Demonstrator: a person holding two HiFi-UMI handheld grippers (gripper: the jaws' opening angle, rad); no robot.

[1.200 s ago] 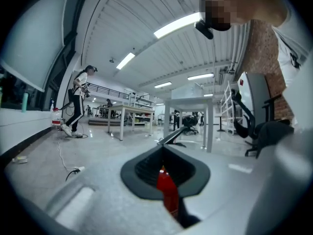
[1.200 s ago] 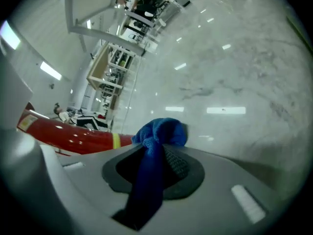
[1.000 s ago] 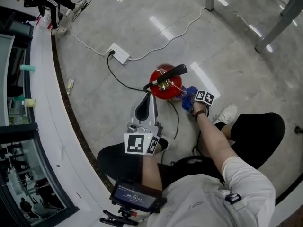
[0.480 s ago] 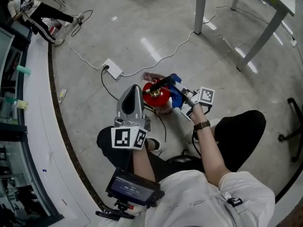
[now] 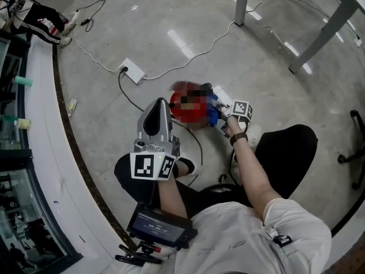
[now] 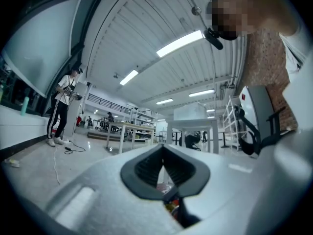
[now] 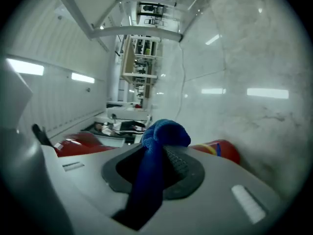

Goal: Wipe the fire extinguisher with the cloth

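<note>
A red fire extinguisher stands on the grey floor, partly under a mosaic patch. My right gripper is at its right side, shut on a blue cloth that lies against the red body. In the right gripper view the cloth bunches up between the jaws of the right gripper, with the red extinguisher just behind. My left gripper is held just left of the extinguisher, apart from it. In the left gripper view the left gripper is shut with nothing in its jaws.
A white power strip with cables lies on the floor beyond the extinguisher. Table legs stand at the back. A curved white ledge runs along the left. A chair base is at the right. A person stands far off.
My right gripper has carried the cloth from low on the extinguisher's right side up to its upper right. The left gripper has stayed beside the extinguisher. The head view has shifted.
</note>
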